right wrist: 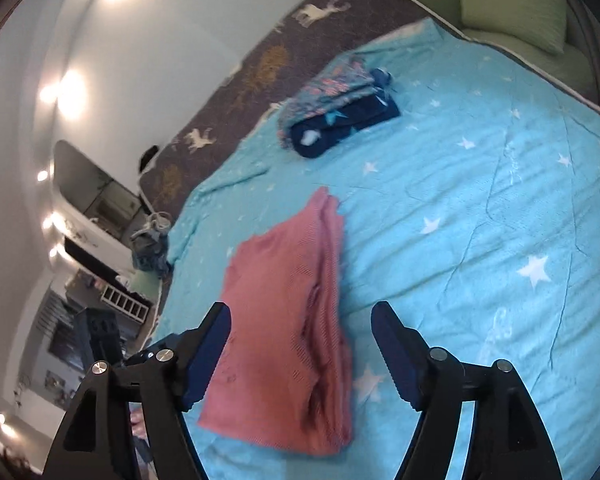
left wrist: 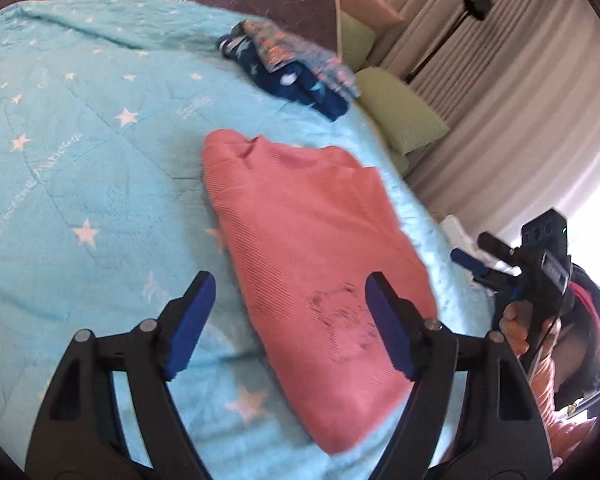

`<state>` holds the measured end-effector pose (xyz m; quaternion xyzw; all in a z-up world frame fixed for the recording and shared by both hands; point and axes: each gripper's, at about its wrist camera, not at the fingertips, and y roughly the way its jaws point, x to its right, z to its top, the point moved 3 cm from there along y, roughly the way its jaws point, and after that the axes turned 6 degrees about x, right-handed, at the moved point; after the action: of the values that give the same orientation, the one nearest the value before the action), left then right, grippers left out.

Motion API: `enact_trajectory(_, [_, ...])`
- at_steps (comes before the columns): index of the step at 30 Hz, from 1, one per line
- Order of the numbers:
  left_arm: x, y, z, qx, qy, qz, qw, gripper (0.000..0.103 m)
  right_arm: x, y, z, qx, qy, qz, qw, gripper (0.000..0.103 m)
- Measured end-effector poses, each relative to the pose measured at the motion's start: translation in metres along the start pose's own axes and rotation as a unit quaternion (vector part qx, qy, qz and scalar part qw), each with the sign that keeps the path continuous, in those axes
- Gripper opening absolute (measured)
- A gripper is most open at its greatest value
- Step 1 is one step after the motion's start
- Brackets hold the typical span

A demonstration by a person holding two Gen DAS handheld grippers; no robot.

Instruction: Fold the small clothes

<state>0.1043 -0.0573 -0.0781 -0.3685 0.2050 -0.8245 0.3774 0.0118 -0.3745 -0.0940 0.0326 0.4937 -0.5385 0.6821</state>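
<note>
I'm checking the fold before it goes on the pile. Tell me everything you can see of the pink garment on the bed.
The pink ribbed-knit garment lies folded into a rough rectangle on the light blue star-print quilt. Its layered edges stack along one long side, seen from the right wrist camera. A faint dark print shows through near the end closest to the cameras. It lies flat, with slight ripples. Both hand-held grippers are open in front of it, and neither grips it. It lies apart from the other folded clothes.

Both tongs [left wrist: 288, 292] [right wrist: 300, 324] are black, with blue ridged pads [left wrist: 192, 320] and silver pivot screws [left wrist: 148, 325]
</note>
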Motion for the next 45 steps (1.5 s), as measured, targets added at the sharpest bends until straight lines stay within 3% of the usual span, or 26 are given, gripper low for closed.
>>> enact_trajectory(4, [-0.004, 0.026, 0.003, -0.026, -0.021, -0.009, 0.9994, 0.077, 0.001, 0.032, 0.012, -0.033, -0.018, 0.001, 0.999, 0.079])
enact_trajectory(10, [-0.005, 0.05, 0.001, -0.05, -0.016, -0.018, 0.9985, 0.078, -0.004, 0.078, 0.004, -0.093, -0.064, 0.02, 0.993, 0.08])
enact_trajectory(14, [-0.005, 0.056, 0.002, -0.045, 0.004, -0.041, 0.9981, 0.084, 0.005, 0.096, -0.002, -0.117, -0.066, 0.024, 0.991, 0.08])
enact_trajectory(18, [-0.007, 0.063, 0.003, -0.04, 0.025, -0.063, 0.9969, 0.085, 0.009, 0.107, 0.0, -0.125, -0.063, 0.057, 0.988, 0.08])
enact_trajectory(22, [-0.014, 0.069, 0.01, -0.038, 0.009, -0.096, 0.9947, 0.085, 0.003, 0.12, 0.0, -0.146, -0.087, 0.085, 0.982, 0.081])
enact_trajectory(26, [-0.017, 0.073, 0.012, -0.037, 0.005, -0.115, 0.9927, 0.085, -0.003, 0.133, 0.003, -0.152, -0.108, 0.097, 0.978, 0.081])
enact_trajectory(36, [-0.003, 0.082, 0.011, -0.038, 0.054, -0.095, 0.9933, 0.091, -0.018, 0.155, 0.003, -0.147, -0.145, 0.096, 0.974, 0.081])
enact_trajectory(42, [-0.005, 0.085, 0.014, -0.036, 0.05, -0.1, 0.9931, 0.091, -0.011, 0.154, 0.005, -0.141, -0.129, 0.103, 0.976, 0.074])
enact_trajectory(45, [-0.002, 0.087, 0.014, -0.035, 0.056, -0.094, 0.9933, 0.091, -0.007, 0.153, 0.006, -0.137, -0.122, 0.095, 0.979, 0.062])
